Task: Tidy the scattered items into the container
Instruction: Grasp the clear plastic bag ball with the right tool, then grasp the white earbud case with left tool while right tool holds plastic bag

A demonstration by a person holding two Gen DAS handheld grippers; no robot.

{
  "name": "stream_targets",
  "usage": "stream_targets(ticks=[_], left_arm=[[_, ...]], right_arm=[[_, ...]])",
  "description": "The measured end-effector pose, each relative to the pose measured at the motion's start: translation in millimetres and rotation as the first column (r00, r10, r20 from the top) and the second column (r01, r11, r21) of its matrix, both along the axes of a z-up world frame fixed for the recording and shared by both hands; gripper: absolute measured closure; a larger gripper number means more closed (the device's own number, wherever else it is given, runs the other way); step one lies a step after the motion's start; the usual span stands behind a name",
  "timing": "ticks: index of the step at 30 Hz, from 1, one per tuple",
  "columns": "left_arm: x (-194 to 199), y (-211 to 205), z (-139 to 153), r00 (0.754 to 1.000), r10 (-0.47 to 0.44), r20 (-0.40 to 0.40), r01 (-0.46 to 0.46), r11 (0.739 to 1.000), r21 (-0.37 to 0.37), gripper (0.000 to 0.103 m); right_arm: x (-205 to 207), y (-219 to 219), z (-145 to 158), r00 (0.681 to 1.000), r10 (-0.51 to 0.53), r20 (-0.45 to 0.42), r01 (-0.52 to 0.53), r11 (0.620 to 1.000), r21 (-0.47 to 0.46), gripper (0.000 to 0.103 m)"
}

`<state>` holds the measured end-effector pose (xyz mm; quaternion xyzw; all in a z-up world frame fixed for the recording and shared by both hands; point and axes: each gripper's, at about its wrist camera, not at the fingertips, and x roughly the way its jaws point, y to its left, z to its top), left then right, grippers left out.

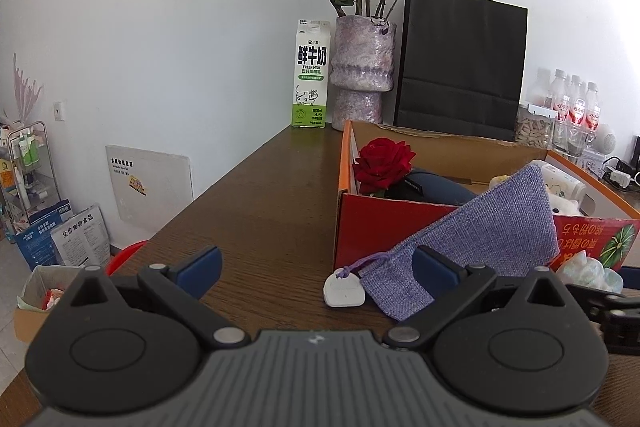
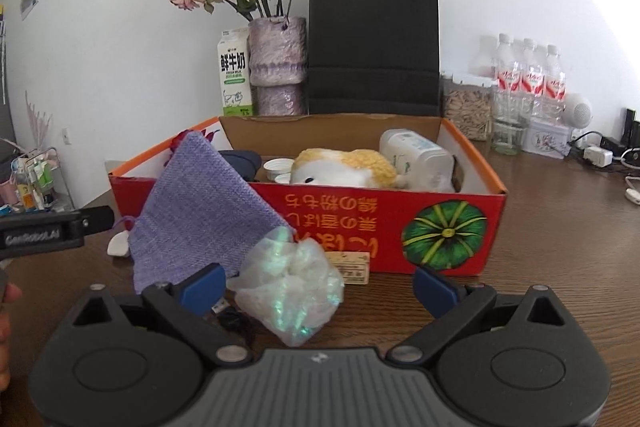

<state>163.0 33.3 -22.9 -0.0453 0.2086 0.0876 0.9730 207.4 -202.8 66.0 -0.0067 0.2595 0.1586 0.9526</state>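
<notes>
- While both grippers hovered low over the table (image 1: 260,195), the left gripper (image 1: 316,273) gaped wide and empty.
- Right gripper (image 2: 318,285) stood open, its jaws either side of a crumpled plastic bag (image 2: 290,287), not pressing it.
- Purple pouch (image 2: 200,215) leaned against the red box (image 2: 380,227); a white tag (image 1: 343,290) lay beside it.

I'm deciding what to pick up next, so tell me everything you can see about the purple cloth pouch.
The purple pouch is a woven, coarse-looking drawstring bag, flat and seemingly empty. It stands tilted, leaning against the front wall of the red cardboard box, its lower end on the wooden table. A purple cord trails from its mouth beside a small white object. Neither gripper holds it.
</notes>
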Motion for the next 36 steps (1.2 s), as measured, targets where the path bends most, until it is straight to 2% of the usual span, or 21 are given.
stream_targets(ticks=[1,2,3,9,21,26,32,36], left_arm=[[0.5,0.2,0.0,1.000,-0.001,-0.003,0.001,1.000,-0.001,0.000],[1.1,0.6,0.0,1.000,-0.003,-0.007,0.003,1.000,-0.003,0.000],[1.3,0.9,-0.4,1.000,-0.004,-0.009,0.004,1.000,-0.004,0.000],[3.4,2.1,-1.5,1.000,-0.007,-0.020,0.007,1.000,-0.010,0.000],[6.5,19.2,-7.4,0.995,0.044,-0.095,-0.049,0.998,-0.050,0.000],[11.6,21.4,-9.0,0.990,0.041,-0.132,-0.047,0.998,-0.039,0.001],[21.9,27.9,-13.4,0.979,0.041,-0.200,-0.043,0.999,-0.010,0.006],[24.7,26.9,-16.3,0.973,-0.009,-0.230,0.009,1.000,-0.001,0.007]], right_arm=[[2.9,2.5,-0.9,1.000,0.010,-0.016,-0.010,1.000,0.002,0.033],[5.4,3.8,-2.5,0.999,0.027,-0.036,-0.026,1.000,0.012,0.050],[5.9,3.5,-3.0,0.998,0.034,-0.047,-0.033,0.999,0.025,0.059],[-7.9,-10.5,0.6,1.000,-0.010,0.020,0.008,0.997,0.075,0.060],[-3.9,-30.3,2.1,0.997,-0.069,0.016,0.067,0.993,0.101,0.059],[-3.8,-34.0,2.5,0.996,-0.085,0.022,0.082,0.991,0.102,0.059],[-3.3,-41.7,2.9,0.994,-0.105,0.024,0.102,0.990,0.100,0.058],[-2.3,-46.4,2.8,0.993,-0.119,0.023,0.116,0.988,0.100,0.058]])
